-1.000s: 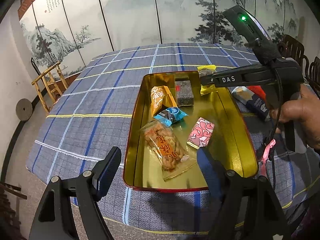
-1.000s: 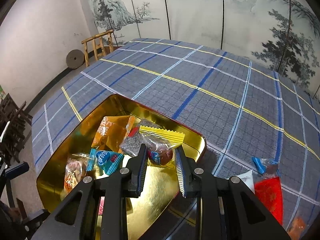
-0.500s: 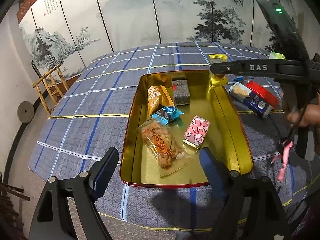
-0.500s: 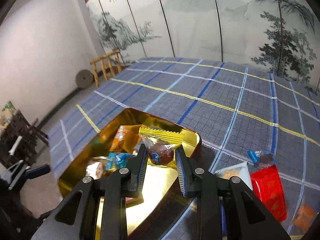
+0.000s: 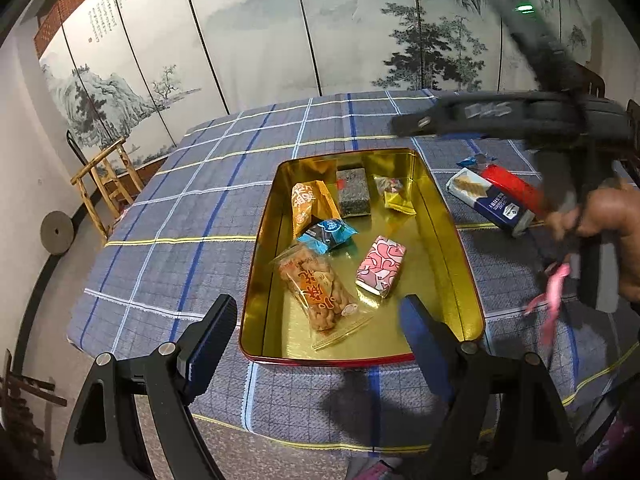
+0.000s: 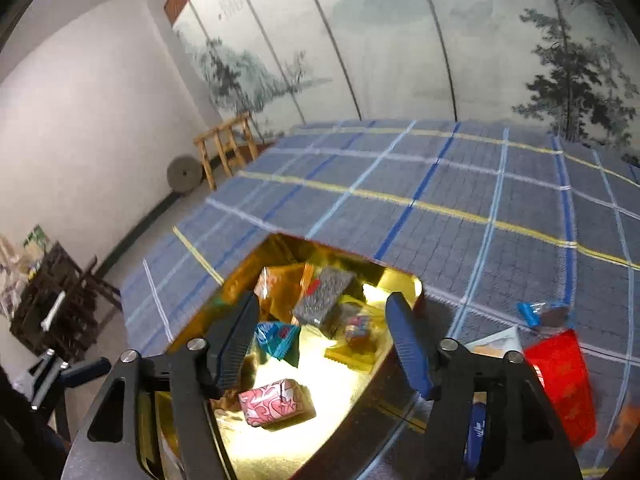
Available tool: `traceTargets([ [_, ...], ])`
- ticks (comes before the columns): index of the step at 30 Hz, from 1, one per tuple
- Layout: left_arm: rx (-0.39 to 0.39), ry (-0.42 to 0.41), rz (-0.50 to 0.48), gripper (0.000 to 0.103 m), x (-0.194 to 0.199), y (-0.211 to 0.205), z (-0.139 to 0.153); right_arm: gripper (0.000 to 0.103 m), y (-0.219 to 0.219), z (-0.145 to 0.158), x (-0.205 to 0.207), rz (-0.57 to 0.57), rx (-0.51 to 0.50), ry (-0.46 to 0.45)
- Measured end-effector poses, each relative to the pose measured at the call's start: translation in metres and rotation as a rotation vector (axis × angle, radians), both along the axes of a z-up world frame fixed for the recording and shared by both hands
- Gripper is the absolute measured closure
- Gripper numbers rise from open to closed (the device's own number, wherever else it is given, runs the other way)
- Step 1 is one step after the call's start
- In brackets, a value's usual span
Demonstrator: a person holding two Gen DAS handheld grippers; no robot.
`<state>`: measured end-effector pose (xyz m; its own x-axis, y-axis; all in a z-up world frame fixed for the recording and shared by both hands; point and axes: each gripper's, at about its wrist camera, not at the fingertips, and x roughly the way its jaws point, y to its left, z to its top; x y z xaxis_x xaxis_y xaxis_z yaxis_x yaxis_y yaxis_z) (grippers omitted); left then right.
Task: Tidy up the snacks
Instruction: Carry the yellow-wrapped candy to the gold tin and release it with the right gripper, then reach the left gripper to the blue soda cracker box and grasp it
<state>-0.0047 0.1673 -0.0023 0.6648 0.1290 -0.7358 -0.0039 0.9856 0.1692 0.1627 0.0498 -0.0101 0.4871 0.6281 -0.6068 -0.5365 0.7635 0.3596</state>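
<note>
A gold tin tray (image 5: 460, 240) with a red rim sits on the checked tablecloth and holds several snacks: an orange packet (image 5: 306, 206), a dark block (image 5: 353, 192), a yellow-wrapped candy (image 5: 394, 194), a blue packet (image 5: 330, 234), a pink patterned bar (image 5: 380, 266) and a clear bag of nuts (image 5: 316, 290). My left gripper (image 5: 316, 340) is open and empty over the tray's near edge. My right gripper (image 6: 322, 344) is open and empty above the tray's far end (image 6: 396, 276), over the yellow candy (image 6: 356, 338).
Right of the tray lie a white-and-blue biscuit pack (image 5: 486, 200), a red packet (image 5: 512, 188) and a small blue-wrapped candy (image 5: 474, 160). The red packet (image 6: 562, 380) and blue candy (image 6: 538, 314) also show in the right wrist view. A wooden chair (image 5: 106, 184) stands beyond the table's left side.
My right gripper opened and let the yellow-wrapped candy drop into the tray's far right corner, then rose. My left gripper pulled back slightly and stayed open.
</note>
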Motion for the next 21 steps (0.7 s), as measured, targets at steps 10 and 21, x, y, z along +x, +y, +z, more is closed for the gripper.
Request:
traceTargets([
  [10,-0.012,0.002,-0.059,0.022,-0.003,-0.019,0.005,0.035,-0.15,0.004,-0.066,-0.25,-0.134,-0.131],
  [21,-0.191,0.116,-0.241,0.022,0.03,-0.098,0.029,0.035,-0.316,-0.052,-0.109,-0.562,-0.279,-0.023],
])
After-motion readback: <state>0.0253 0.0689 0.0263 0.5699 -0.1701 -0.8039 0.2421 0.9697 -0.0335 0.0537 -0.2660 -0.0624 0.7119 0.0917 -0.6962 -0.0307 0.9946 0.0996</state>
